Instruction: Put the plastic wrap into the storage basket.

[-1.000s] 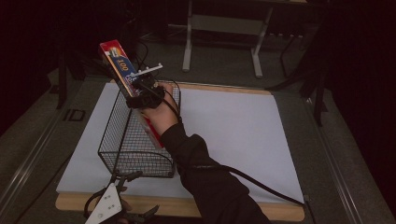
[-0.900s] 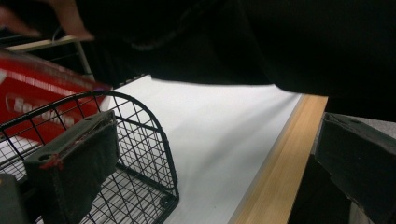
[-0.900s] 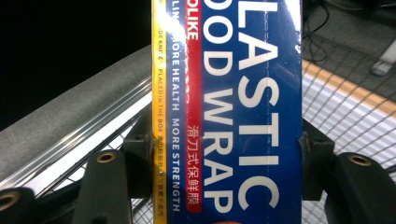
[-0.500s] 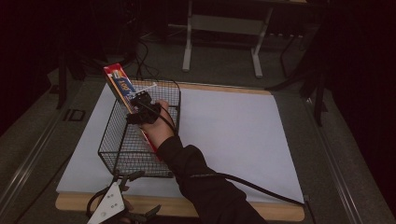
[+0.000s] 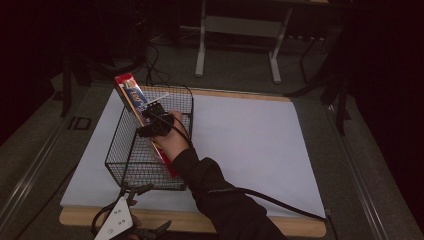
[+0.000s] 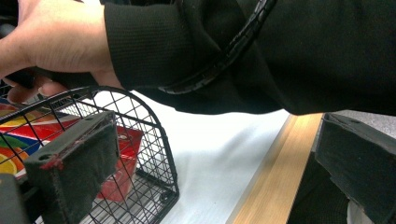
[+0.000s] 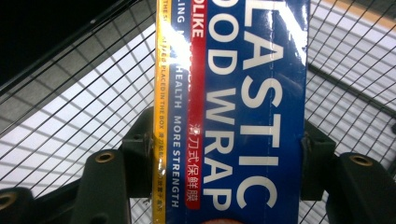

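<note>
A long plastic food wrap box (image 5: 131,95), blue, red and yellow, leans tilted inside the black wire basket (image 5: 114,150), its upper end sticking out over the far left rim. My right gripper (image 5: 151,120) is shut on the box partway along it. In the right gripper view both pads press the sides of the box (image 7: 243,93), though the jaws of the right gripper (image 7: 229,154) have just eased open a touch. My left gripper (image 5: 150,210) rests at the table's near edge by the basket's near corner. The left gripper (image 6: 215,168) is open, with its left pad in front of the basket wire (image 6: 159,135).
The basket stands on a white sheet (image 5: 250,145) covering a wooden table whose near edge (image 5: 280,225) shows. The right forearm in a black sleeve (image 5: 220,190) and its cable (image 5: 280,202) cross the near side. A metal frame (image 5: 240,25) stands on the floor behind.
The right gripper has come down with the box, whose lower end now sits deep in the basket. The left gripper has stayed where it was.
</note>
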`<state>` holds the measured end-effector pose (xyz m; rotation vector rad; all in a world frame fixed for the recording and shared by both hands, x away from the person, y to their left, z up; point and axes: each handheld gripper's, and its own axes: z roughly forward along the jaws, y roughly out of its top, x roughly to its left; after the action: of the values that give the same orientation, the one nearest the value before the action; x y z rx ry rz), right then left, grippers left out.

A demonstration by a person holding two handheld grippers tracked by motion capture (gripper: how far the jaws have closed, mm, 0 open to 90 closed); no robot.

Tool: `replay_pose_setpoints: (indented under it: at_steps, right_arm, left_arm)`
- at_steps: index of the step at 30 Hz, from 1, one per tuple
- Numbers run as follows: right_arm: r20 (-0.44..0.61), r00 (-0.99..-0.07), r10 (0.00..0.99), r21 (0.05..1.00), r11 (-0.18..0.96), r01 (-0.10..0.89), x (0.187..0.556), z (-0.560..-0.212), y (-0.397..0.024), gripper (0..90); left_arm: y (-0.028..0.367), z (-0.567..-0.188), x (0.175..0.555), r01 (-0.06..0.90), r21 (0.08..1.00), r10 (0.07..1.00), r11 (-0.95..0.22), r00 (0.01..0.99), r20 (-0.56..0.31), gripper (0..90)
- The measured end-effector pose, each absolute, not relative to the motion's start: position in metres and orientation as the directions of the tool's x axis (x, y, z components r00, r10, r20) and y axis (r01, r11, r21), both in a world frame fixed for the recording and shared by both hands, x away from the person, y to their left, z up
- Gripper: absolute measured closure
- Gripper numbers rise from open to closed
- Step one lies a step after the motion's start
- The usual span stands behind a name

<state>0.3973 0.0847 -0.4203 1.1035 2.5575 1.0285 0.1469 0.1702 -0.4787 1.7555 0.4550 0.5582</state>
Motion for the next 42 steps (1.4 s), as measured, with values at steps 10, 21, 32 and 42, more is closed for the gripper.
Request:
replay_pose_setpoints:
  at_steps: [10, 21, 32, 42]
  right_arm:
    - [0.09, -0.745, 0.661, 0.59, 0.567, 0.575, 0.398, -0.425, 0.085, 36.5]
    - [0.068, -0.741, 0.668, 0.593, 0.57, 0.568, 0.403, -0.433, 0.079, 34.7]
    - [0.033, -0.732, 0.681, 0.598, 0.573, 0.56, 0.401, -0.431, 0.078, 34.7]
    - [0.061, -0.684, 0.727, 0.593, 0.525, 0.611, 0.411, -0.437, 0.072, 35.1]
  left_arm:
    - [0.17, -0.479, 0.147, 0.017, 0.969, 0.568, -0.248, 0.812, 0.131, 0.1]
    - [0.169, -0.48, 0.148, 0.018, 0.968, 0.565, -0.252, 0.814, 0.132, 0.1]
    - [0.169, -0.48, 0.148, 0.017, 0.966, 0.562, -0.258, 0.816, 0.136, 0.1]
    - [0.169, -0.48, 0.148, 0.018, 0.965, 0.561, -0.26, 0.817, 0.136, 0.1]
